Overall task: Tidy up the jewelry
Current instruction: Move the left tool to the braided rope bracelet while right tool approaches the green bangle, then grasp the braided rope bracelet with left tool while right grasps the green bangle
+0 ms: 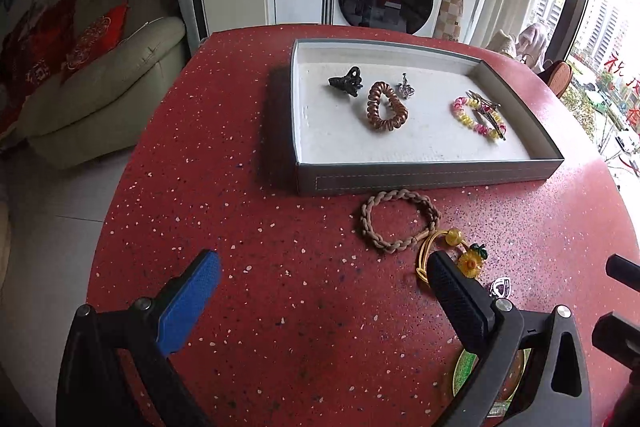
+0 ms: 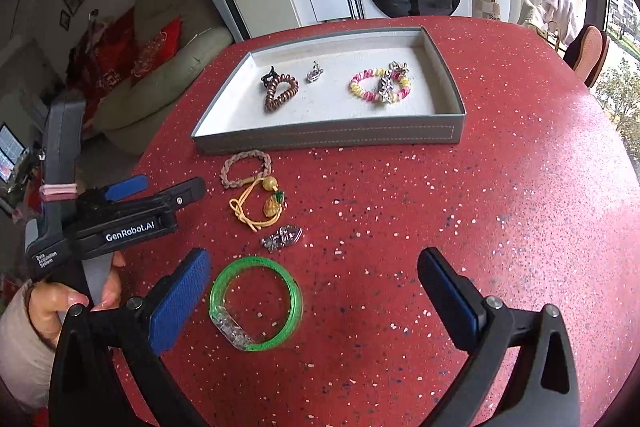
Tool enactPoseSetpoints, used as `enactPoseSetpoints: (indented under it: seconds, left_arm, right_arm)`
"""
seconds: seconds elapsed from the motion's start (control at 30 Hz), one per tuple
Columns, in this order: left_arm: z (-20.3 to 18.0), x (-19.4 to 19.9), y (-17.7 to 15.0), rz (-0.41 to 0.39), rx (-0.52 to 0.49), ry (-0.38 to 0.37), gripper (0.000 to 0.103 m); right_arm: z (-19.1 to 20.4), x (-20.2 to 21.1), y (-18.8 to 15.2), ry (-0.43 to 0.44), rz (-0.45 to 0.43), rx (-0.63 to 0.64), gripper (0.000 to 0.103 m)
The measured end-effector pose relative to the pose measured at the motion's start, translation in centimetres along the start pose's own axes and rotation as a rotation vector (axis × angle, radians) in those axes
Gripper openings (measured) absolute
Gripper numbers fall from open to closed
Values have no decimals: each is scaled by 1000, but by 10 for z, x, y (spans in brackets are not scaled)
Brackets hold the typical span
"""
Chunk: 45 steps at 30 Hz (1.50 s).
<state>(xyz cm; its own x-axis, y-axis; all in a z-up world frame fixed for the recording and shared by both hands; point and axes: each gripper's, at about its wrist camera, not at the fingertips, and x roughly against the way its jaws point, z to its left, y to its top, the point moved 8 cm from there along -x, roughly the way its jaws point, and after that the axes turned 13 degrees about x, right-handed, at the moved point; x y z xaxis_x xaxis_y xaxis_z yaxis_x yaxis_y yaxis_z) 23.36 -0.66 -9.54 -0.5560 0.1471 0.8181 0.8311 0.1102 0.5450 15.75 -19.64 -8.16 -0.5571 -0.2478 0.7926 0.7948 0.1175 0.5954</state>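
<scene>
Four loose pieces outside grey rectangular tray. Nearest: translucent green plastic bangle, flat on red speckled table, at 11 o'clock between parted right gripper fingers. Left gripper also spread.

Bright daylight from the right-hand windows, fisheye-bent edges, perhaps slight glare on the table.

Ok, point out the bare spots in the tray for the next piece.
In the tray, free liner lies along the near wall, in the left near corner, and between the brown coil tie and pink-yellow bracelet. The black claw clip and silver charm crowd the back left.
</scene>
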Motion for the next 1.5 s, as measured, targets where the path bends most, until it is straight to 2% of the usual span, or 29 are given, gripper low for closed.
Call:
enactPoseSetpoints:
  seconds: [0.23, 0.67, 0.8, 0.93, 1.17, 1.37, 1.4, 1.43, 1.47, 1.5]
  left_arm:
    - [8, -14, 4, 33, 65, 5, 103]
    - [3, -41, 5, 63, 100, 71, 103]
    - [3, -45, 7, 62, 108, 83, 103]
    - [0, -47, 8, 52, 86, 110, 102]
    - [-13, -41, 7, 33, 34, 101, 86]
    - [-24, -39, 6, 41, -1, 71, 69]
    - [-26, -39, 6, 42, -10, 65, 61]
    - [-29, -38, 6, 41, -21, 59, 48]
    - [-31, -38, 6, 43, -32, 54, 43]
    - [-32, -38, 6, 45, -40, 51, 32]
  right_arm:
    - [7, -16, -26, -14, 72, -6, 103]
    - [10, -31, -27, -68, 110, 23, 102]
    - [15, -36, -25, -83, 112, 51, 92]
    - [22, -44, -24, -78, 123, 81, 77]
    - [39, -47, -25, -143, 127, 217, 63]
    - [44, -44, -27, -119, 125, 235, 44]
    - [44, -44, -26, -118, 125, 238, 39]
    - [44, -44, -26, -117, 124, 239, 33]
    - [44, -44, -26, -115, 124, 241, 29]
    - [44, -44, -27, -113, 123, 241, 21]
